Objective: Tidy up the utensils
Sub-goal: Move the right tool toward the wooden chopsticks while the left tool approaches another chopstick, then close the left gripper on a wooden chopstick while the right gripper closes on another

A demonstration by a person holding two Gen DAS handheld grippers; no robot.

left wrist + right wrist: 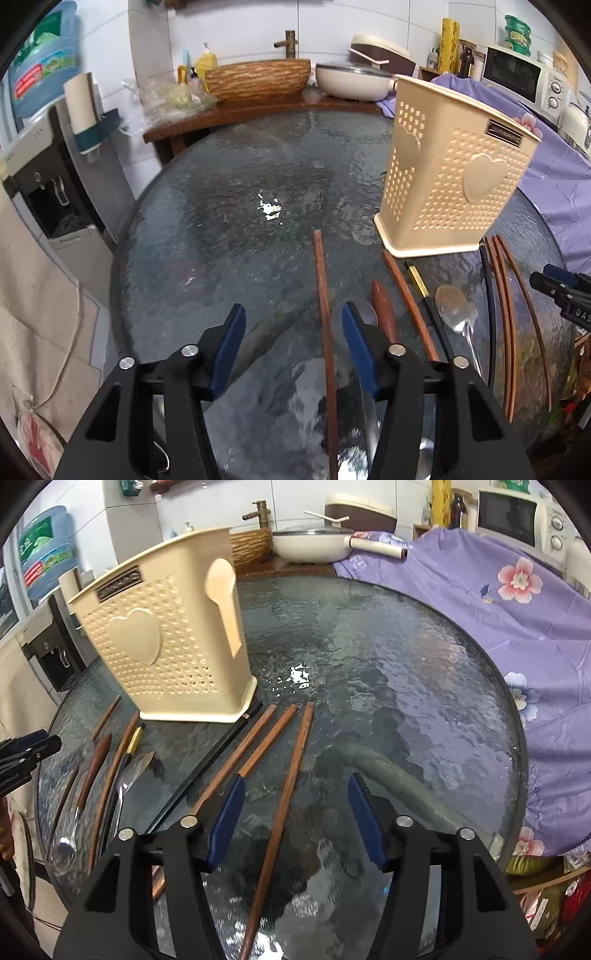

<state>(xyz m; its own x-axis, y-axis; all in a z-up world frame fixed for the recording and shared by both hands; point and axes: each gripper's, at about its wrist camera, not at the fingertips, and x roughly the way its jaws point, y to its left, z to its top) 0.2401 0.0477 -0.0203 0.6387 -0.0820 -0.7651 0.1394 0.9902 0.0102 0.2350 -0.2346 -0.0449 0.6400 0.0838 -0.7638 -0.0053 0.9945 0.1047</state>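
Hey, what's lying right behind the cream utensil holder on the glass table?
Only bare glass table shows behind the utensil holder, then a wooden counter. Its interior is hidden from both views.

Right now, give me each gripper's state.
Left gripper: jaws open, holding nothing.
Right gripper: jaws open, holding nothing.

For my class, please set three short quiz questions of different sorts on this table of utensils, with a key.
1. True or false: the beige holder lies on its side.
2. Which lies between the right tool's fingers: A a spoon, B a brown chopstick, C nothing?
3. Fill in: the table top is made of ____.

Key: 1 false, it stands upright. 2 B, though not gripped. 3 glass.
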